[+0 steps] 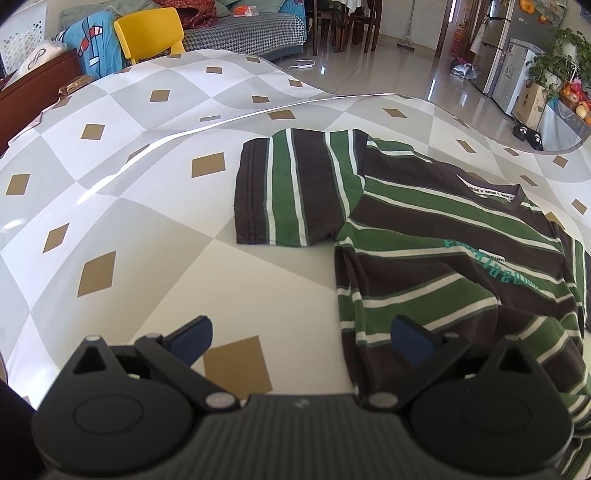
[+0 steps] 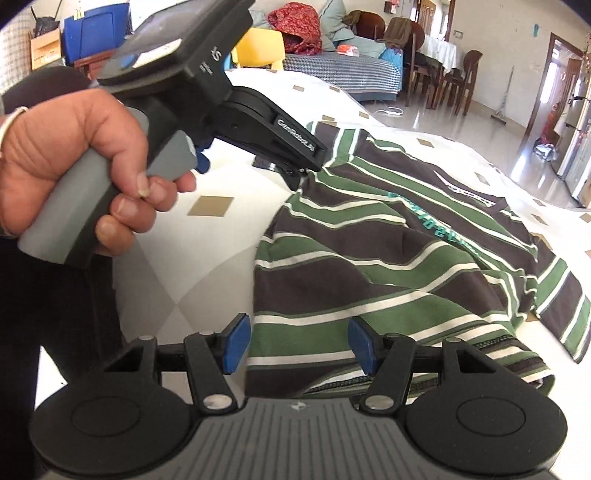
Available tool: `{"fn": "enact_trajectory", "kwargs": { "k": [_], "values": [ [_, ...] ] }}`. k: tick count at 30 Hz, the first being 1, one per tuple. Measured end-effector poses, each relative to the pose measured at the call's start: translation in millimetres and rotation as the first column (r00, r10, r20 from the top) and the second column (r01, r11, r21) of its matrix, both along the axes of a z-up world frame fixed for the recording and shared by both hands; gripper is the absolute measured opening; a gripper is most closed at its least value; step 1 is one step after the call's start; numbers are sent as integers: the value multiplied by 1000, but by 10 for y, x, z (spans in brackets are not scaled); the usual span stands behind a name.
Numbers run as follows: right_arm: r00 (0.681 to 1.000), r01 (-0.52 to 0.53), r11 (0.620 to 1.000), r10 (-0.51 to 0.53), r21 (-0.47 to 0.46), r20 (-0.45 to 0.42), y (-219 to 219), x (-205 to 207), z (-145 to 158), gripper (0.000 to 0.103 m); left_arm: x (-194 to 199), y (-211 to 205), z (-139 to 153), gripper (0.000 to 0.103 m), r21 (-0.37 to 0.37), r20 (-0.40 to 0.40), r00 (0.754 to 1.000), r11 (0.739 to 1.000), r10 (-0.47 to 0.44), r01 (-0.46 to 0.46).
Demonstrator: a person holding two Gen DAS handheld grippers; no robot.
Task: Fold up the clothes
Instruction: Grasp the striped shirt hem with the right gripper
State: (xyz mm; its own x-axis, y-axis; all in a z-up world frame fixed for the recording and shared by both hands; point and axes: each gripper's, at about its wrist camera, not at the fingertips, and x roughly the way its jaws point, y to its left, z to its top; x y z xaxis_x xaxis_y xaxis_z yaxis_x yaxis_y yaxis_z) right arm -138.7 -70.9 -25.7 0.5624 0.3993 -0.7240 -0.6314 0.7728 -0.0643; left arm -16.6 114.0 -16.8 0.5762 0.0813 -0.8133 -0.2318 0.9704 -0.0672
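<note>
Green, brown and white stripes mark the T-shirt (image 1: 443, 236) lying on your table, over a cloth (image 1: 110, 155) of grey and white diamonds with tan lozenges. One short sleeve (image 1: 295, 188) lies flat, spread out to the side; the neckline (image 1: 495, 194) faces away from you, and the body is rumpled toward the near edge. Your left gripper (image 1: 301, 341) hangs with its jaws wide apart and nothing between them, one blue pad (image 1: 410, 341) over the shirt's side edge and the other over bare cloth. Your right gripper (image 2: 299, 345) stands partly spread above the hem (image 2: 424, 384), pads clear of the fabric as far as the view shows. Your left hand (image 2: 74, 173) wraps the grey handle. A yellow chair (image 1: 151, 33) stands beyond the table.
</note>
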Motion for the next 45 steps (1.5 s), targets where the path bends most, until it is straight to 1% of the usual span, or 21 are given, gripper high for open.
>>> {"fn": "enact_trajectory", "kwargs": {
  "k": [1, 3, 6, 8, 10, 12, 14, 15, 17, 18, 20, 22, 25, 27, 30, 36, 39, 41, 45],
  "values": [
    [1000, -17, 1000, 17, 0, -13, 31, -6, -24, 59, 3, 1, -3, 103, -5, -1, 1000, 1000, 1, -1],
    [999, -44, 998, 43, -37, -24, 118, -24, -106, 58, 7, -7, -5, 103, -14, -3, 1000, 1000, -2, 2],
    [997, -71, 991, 70, -111, -12, 231, -41, -233, 57, 3, -24, 0, 103, -19, -1, 1000, 1000, -10, 10],
    [997, -72, 988, 71, -136, -12, 265, -23, -295, 52, -2, -18, 12, 103, -20, 4, 1000, 1000, -10, 10],
    [998, -70, 988, 70, -140, -3, 270, -14, -329, 49, -8, 3, 27, 103, -22, 11, 1000, 1000, -4, 4],
    [996, -79, 987, 82, -143, 19, 281, -26, -335, 41, -16, 40, 39, 103, -26, 14, 1000, 1000, 7, -6],
    [996, -78, 986, 85, -146, 38, 292, -26, -339, 26, -22, 80, 49, 103, -30, 17, 1000, 999, 19, -18],
    [996, -75, 987, 82, -140, 41, 291, -14, -335, 23, -24, 99, 55, 103, -32, 18, 1000, 999, 25, -24],
    [997, -63, 990, 68, -124, 36, 289, 21, -321, 12, -36, 137, 74, 103, -35, 24, 999, 999, 36, -36],
    [998, -57, 992, 61, -116, 32, 288, 39, -312, 11, -42, 157, 84, 103, -37, 27, 999, 998, 42, -41],
    [999, -42, 995, 43, -90, 16, 281, 74, -289, 7, -57, 195, 110, 103, -38, 35, 998, 998, 52, -51],
    [1000, -19, 999, 19, -42, -2, 257, 114, -240, 7, -73, 233, 137, 103, -38, 44, 997, 997, 62, -61],
    [999, 28, 996, -25, 81, -41, 201, 185, -108, 6, -101, 277, 201, 103, -33, 64, 995, 997, 71, -69],
    [997, 52, 984, -41, 168, -71, 175, 219, -10, 6, -119, 311, 258, 103, -30, 81, 994, 997, 75, -73],
    [994, 65, 960, -37, 271, -107, 179, 231, 106, 6, -155, 364, 377, 103, -20, 117, 990, 997, 80, -78],
    [986, 46, 907, 26, 419, -163, 332, 209, 210, 6, -232, 471, 598, 103, 13, 193, 976, 995, 98, -103],
    [981, 29, 884, 65, 466, -184, 459, 206, 234, 6, -246, 513, 659, 103, 21, 211, 971, 993, 109, -116],
    [977, 18, 879, 86, 476, -196, 530, 202, 241, 6, -252, 525, 676, 103, 27, 219, 969, 992, 111, -120],
    [986, 29, 912, 40, 409, -159, 494, 174, 276, 7, -244, 507, 624, 103, 18, 196, 976, 995, 91, -96]
  ]
}}
